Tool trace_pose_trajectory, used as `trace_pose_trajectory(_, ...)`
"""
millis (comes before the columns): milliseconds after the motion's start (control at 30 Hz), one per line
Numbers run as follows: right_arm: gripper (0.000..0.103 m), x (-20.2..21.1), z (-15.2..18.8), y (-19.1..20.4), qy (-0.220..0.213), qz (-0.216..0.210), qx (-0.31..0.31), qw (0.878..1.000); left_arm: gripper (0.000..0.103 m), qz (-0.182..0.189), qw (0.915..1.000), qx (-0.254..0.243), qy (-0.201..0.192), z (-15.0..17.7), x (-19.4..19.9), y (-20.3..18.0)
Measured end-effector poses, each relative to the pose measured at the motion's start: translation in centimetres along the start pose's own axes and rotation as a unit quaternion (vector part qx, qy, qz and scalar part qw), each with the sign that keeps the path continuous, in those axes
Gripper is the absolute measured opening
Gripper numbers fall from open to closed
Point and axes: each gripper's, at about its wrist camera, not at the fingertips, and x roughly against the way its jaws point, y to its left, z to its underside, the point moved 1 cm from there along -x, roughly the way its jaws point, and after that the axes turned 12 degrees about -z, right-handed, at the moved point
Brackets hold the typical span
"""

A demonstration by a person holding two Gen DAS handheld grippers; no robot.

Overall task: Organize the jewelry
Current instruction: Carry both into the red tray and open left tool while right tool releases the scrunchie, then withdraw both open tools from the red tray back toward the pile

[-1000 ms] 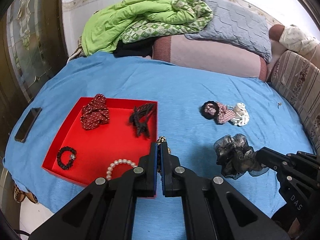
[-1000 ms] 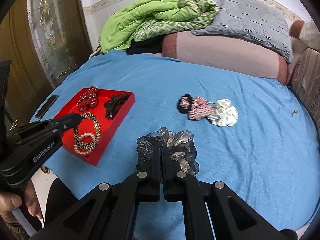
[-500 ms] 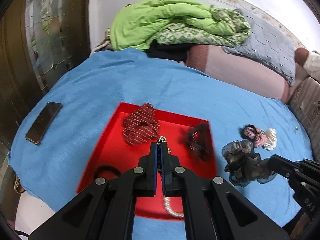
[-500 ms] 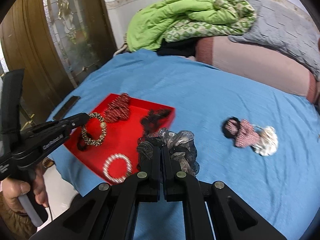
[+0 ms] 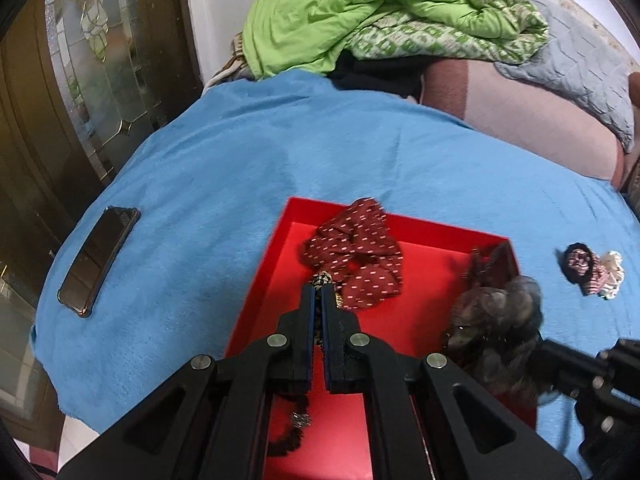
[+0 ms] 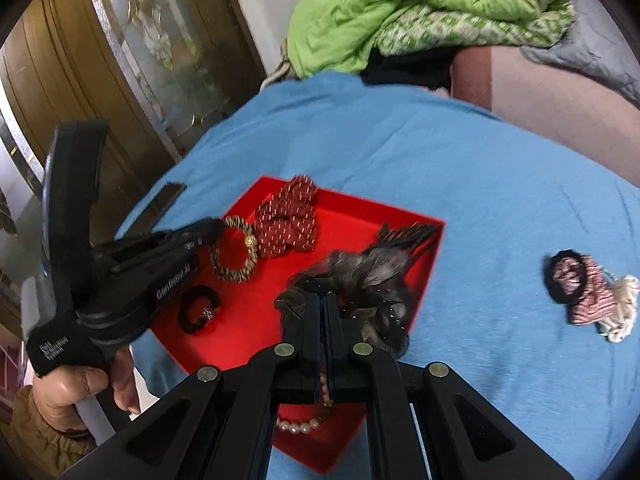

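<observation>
Left gripper (image 6: 218, 228) clamps leopard-print bracelet (image 6: 234, 254), ring hanging over red tray (image 5: 404, 324) (far-left part). Right gripper (image 6: 323, 300) pinches grey gauze scrunchie (image 6: 360, 280) above tray's right edge. Open blue bedspread (image 5: 280, 152) beyond.

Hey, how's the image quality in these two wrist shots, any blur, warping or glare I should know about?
Left wrist view: strong fisheye bending of the blue blanket, dark vignette corners, and the grey sheer scrunchie is motion-smeared. Right wrist view: same barrel warp, mild blur on the striped scrunchie pile and green quilt; the red tray stays fairly sharp. Soft, even light, no harsh glare in either.
</observation>
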Motion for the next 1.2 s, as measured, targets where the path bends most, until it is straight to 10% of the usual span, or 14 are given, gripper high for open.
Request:
trace_pose_trajectory(433,0.005,-2.3,2.0,0.3,0.040,0.012,0.013,0.999,0.013,0.009,0.9997,0.018,0.014,0.7,-1.0,1.1)
trace_pose_trajectory(600,0.049,-1.1,2.0,0.6,0.026,0.014,0.012,1.000,0.042,0.009,0.9993,0.036,0.003,0.6,0.8,1.8)
trace_pose_trajectory(1200,0.055,7.0,7.3,-0.9,-0.004,0.041,-0.009,0.999,0.046,0.023,0.9959,0.087,-0.003,3.5,9.2,1.7)
